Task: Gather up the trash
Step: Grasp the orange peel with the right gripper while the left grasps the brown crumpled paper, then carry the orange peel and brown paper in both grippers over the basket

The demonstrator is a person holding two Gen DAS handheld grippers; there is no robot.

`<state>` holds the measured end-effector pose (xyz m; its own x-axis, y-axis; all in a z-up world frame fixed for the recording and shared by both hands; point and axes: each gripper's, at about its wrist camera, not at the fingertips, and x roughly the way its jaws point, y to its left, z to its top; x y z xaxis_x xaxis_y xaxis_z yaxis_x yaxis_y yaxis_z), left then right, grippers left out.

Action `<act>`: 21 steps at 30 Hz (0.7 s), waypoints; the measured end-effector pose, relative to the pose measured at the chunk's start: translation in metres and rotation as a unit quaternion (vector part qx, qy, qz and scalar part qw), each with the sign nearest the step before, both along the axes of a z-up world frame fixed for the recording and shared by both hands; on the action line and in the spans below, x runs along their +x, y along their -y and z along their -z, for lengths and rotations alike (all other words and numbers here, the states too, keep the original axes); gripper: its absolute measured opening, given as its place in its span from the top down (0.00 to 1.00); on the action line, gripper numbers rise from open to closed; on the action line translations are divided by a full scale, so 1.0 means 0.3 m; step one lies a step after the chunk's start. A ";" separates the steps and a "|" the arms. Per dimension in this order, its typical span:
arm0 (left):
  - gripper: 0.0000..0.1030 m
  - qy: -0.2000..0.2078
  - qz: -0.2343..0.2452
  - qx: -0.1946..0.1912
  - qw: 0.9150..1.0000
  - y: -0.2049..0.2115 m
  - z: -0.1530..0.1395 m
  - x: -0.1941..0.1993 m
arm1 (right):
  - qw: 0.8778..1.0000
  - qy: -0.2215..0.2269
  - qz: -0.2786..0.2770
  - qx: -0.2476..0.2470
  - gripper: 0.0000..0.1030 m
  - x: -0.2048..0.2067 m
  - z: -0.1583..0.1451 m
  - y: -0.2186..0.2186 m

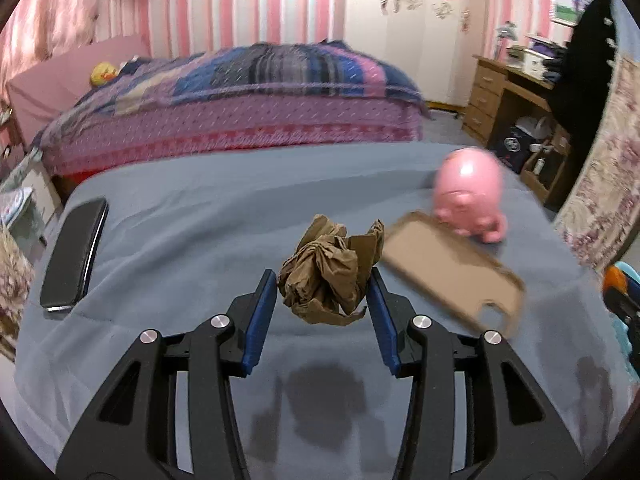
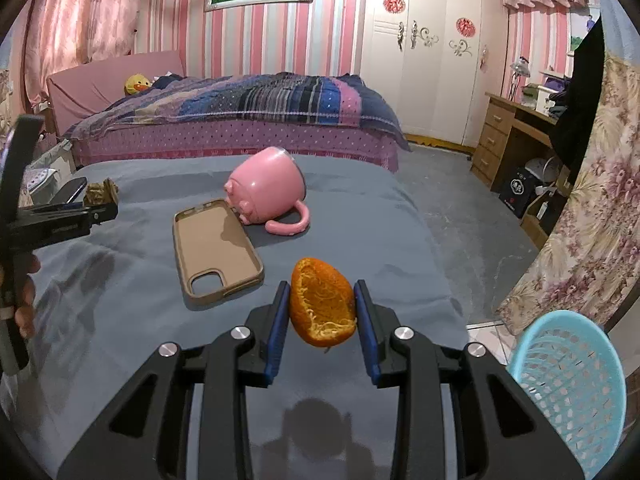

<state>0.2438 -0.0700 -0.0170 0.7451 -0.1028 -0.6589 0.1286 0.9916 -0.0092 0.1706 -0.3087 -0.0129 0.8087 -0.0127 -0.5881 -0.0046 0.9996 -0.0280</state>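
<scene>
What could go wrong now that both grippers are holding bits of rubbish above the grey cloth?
The orange peel is pinched only at its edges by the right gripper, so it might slip out before reaching the blue basket. The crumpled brown paper in the left gripper could squash and drop. Either arm might also bump the tipped pink mug.

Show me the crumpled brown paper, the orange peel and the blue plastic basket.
Crumpled brown paper (image 1: 324,276), left wrist view, middle of wad.
Orange peel (image 2: 322,304), right wrist view, pithy inside.
Blue plastic basket (image 2: 568,384), right wrist view, mesh wall.
</scene>
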 end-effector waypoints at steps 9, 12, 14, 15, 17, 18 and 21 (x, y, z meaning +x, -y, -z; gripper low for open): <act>0.57 0.016 0.053 -0.010 0.998 0.199 -0.045 -0.112 | 0.999 0.023 0.031 -0.015 0.68 -0.119 -0.072 0.132; 0.57 0.015 0.076 -0.018 0.997 0.268 -0.042 -0.146 | 0.998 0.029 0.049 -0.014 0.68 -0.159 -0.089 0.204; 0.57 0.014 0.097 -0.022 0.995 0.332 -0.040 -0.179 | 0.997 0.032 0.063 -0.015 0.68 -0.187 -0.095 0.261; 0.57 0.015 0.104 -0.018 0.994 0.357 -0.037 -0.196 | 0.997 0.032 0.067 -0.015 0.68 -0.196 -0.095 0.277; 0.57 0.023 0.124 -0.001 0.992 0.432 -0.036 -0.231 | 0.996 0.033 0.080 -0.015 0.68 -0.218 -0.098 0.328; 0.57 0.025 0.131 0.002 0.991 0.453 -0.037 -0.241 | 0.996 0.033 0.085 -0.015 0.68 -0.228 -0.099 0.347; 0.57 0.027 0.153 -0.001 0.988 0.529 -0.048 -0.278 | 0.994 0.034 0.104 -0.016 0.68 -0.263 -0.098 0.417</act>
